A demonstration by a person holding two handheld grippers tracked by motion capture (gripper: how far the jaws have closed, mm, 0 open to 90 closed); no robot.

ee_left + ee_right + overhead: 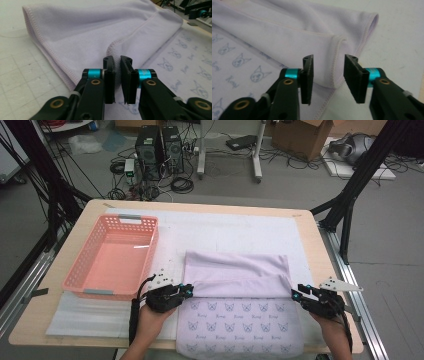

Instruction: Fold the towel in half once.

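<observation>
- One fold of the lilac cloth (235, 275) looks done; more remain.
- My left gripper (117, 61) stands barely parted, empty.
- My right gripper (328, 62) stands half open, empty.

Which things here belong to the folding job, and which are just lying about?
In the job:
- lilac towel, part folded
- left hand-held gripper at its left fold corner, jaws slightly apart
- right hand-held gripper at its right fold corner, jaws open

Lying about:
- pink basket, empty
- white mat
- floor clutter: computer towers, cardboard box
</observation>
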